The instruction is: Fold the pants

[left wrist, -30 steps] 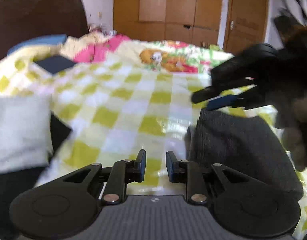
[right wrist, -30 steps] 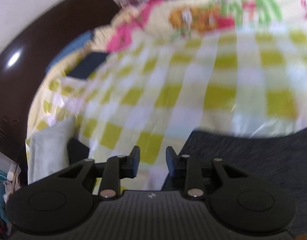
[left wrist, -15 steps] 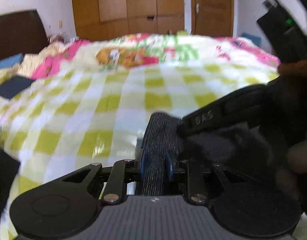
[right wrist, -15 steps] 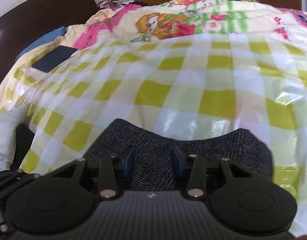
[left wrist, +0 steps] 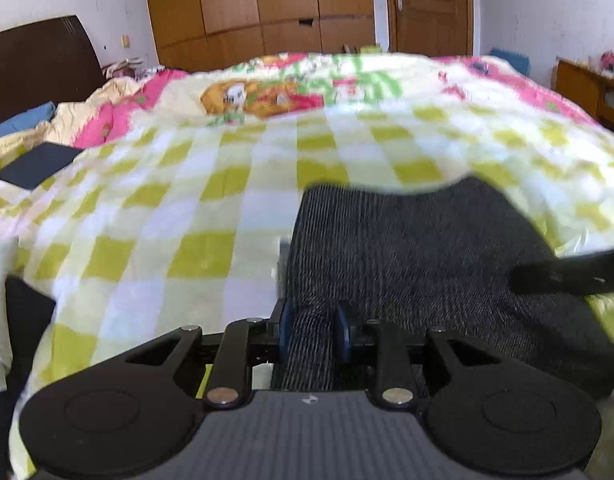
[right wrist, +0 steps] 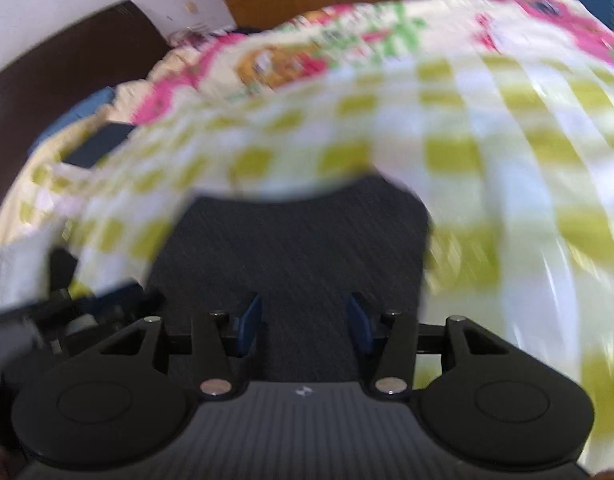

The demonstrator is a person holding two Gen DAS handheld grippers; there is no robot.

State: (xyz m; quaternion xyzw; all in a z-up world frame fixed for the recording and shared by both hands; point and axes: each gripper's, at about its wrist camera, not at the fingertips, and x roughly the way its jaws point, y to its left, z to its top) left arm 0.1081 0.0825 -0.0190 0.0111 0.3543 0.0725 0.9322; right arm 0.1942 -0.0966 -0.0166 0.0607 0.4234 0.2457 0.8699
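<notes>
Between left tool (left wrist: 314,334) pads: pants (left wrist: 419,248) fold, pinched, loosening | right tool (right wrist: 304,326) opening above pants

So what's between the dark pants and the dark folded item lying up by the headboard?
Only bare checked bedspread; the left wrist view shows nothing lying between the pants and the dark folded item.

pants (left wrist: 407,248): dark ribbed knit cloth, matt. checked bed cover (left wrist: 211,216): glossy sheen. wardrobe (left wrist: 259,12): smooth wood.

A yellow-and-white checked bedspread (left wrist: 211,216) covers the bed. Beyond it lies a pink cartoon quilt (left wrist: 267,96), with a dark headboard (left wrist: 35,64) to its left and wooden wardrobes (left wrist: 267,4) behind.
</notes>
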